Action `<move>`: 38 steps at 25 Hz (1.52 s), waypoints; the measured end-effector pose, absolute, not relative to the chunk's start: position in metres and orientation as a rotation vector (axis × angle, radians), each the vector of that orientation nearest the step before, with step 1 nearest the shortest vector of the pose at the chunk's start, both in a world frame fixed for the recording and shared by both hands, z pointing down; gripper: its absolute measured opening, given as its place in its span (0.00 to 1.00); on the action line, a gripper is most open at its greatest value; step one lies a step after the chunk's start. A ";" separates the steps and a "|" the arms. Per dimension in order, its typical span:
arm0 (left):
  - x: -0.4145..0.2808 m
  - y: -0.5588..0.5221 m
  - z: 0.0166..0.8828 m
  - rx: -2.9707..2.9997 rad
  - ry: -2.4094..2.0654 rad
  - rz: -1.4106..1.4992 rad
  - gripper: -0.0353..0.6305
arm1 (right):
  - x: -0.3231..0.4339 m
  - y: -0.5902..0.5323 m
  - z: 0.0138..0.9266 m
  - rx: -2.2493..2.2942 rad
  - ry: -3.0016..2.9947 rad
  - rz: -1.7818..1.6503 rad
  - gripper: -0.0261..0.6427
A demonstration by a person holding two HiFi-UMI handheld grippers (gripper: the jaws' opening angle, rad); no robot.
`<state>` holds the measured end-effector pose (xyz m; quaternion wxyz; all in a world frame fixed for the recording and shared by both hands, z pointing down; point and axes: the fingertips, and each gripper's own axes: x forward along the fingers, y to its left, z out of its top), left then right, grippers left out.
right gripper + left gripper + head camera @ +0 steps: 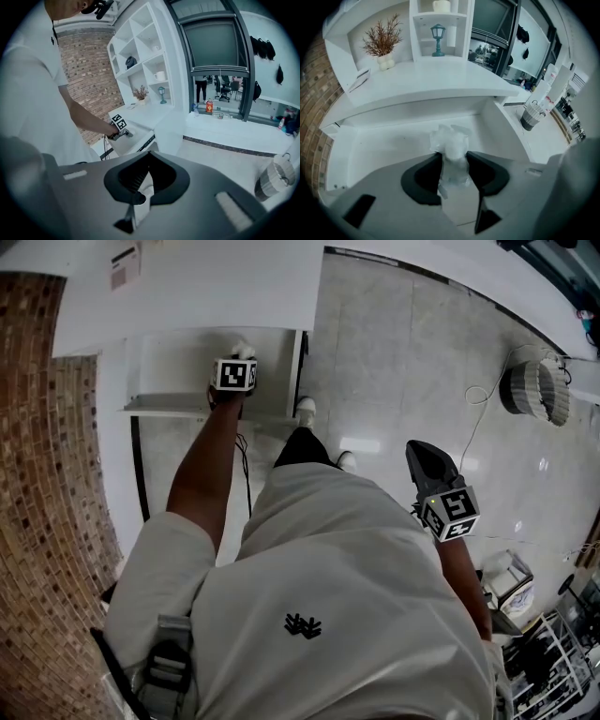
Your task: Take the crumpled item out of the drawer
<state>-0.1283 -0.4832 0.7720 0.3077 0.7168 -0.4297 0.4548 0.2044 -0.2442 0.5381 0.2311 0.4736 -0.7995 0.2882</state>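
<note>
Pinching the item (451, 140) at mid-height, the left hand-held gripper (453, 157) is held over the open drawer (379, 150), which is pulled out from under a white bench (440, 79). The item is caught between the two dark pads, with a puffed tuft standing out beyond the fingertips and a looser tail hanging down in the gap behind them. It sits over the drawer's right half, nearer the right wall than the left, and appears to be clear of the drawer floor, though this cannot be settled from the views.

The item is judged to be very light and soft, a thin film that gives way under the pads and springs back a little. It is likely to be slippery, so a hold on a single loose fold could be lost. The bunched middle, where several layers are gathered, is the better place, and that is where it is taken now. Nothing about it looks fragile.

It is seen as a pale, translucent, wrinkled wad, like crumpled clear plastic, whitish against the white drawer, with glossy creases.

The right hand-held gripper (149, 154) is held aside over the floor, well apart from the drawer. Its jaws are pressed together, and nothing is carried between them.
</note>
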 end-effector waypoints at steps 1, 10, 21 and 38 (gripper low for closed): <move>-0.128 -0.480 0.767 1.901 -1.146 1.196 0.31 | 0.205 -0.240 0.538 1.297 -2.209 0.788 0.06; -0.115 -0.441 0.712 1.959 -1.234 1.093 0.31 | 0.215 -0.201 0.532 1.247 -2.307 0.745 0.06; -0.089 -0.370 0.638 2.057 -1.296 0.965 0.31 | 0.224 -0.151 0.528 1.153 -2.409 0.663 0.06; -0.028 -0.219 0.536 2.221 -1.266 0.794 0.30 | 0.229 -0.064 0.531 1.005 -2.516 0.654 0.06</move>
